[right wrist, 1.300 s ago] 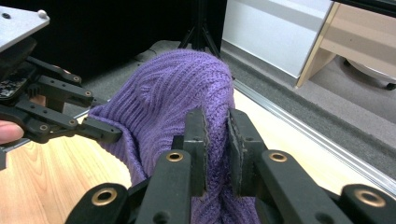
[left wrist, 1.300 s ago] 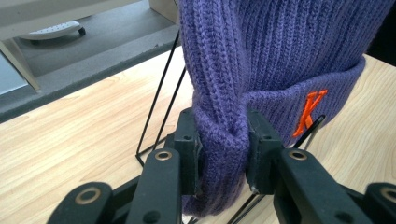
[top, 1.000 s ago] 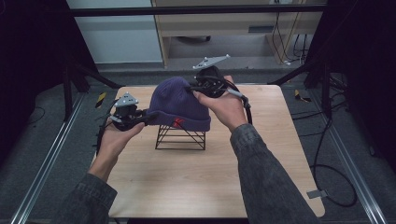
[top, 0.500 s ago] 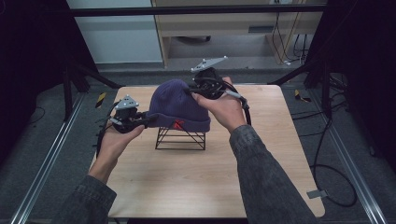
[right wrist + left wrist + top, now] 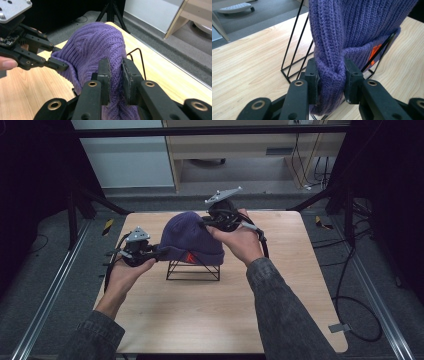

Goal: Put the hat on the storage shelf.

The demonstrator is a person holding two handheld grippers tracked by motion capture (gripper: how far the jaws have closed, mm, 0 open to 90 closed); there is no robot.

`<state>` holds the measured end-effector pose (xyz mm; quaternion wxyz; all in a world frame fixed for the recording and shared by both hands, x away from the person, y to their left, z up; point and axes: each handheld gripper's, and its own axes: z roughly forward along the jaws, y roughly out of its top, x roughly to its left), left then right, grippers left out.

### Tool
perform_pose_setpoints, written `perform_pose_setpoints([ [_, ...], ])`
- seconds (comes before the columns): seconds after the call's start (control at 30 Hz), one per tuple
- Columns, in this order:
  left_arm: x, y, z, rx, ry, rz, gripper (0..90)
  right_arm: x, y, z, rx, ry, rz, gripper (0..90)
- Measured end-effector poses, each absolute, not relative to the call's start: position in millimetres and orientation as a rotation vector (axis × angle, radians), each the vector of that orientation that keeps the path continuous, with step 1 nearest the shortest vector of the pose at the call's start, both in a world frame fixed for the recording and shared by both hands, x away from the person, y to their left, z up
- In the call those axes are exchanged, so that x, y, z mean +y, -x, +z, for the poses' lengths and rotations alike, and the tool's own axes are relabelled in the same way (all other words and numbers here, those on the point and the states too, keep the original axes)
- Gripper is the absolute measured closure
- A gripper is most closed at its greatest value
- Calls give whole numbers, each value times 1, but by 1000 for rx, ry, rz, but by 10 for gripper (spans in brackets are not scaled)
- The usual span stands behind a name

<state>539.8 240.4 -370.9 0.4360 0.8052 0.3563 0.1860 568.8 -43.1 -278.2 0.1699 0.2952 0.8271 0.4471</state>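
Ribbed purple knit beanie, domed over black wire stand, pale woodgrain table

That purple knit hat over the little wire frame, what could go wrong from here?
Two risks, I think. The purple hat is draped over the light black wire stand, so a tug could tip or drag the stand across the table. The left gripper pinches only a bunched fold of the hat's brim, and the right gripper only a fold of knit, so either could slip off or stretch the yarn.
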Motion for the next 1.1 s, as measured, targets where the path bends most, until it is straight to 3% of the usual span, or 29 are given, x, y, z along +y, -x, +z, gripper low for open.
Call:
perform_pose_setpoints([
  [1.1, 246, -540, -416, 928, -2078, 401, 668, -33, -562, -325, 2453, -850, 1173, 762],
])
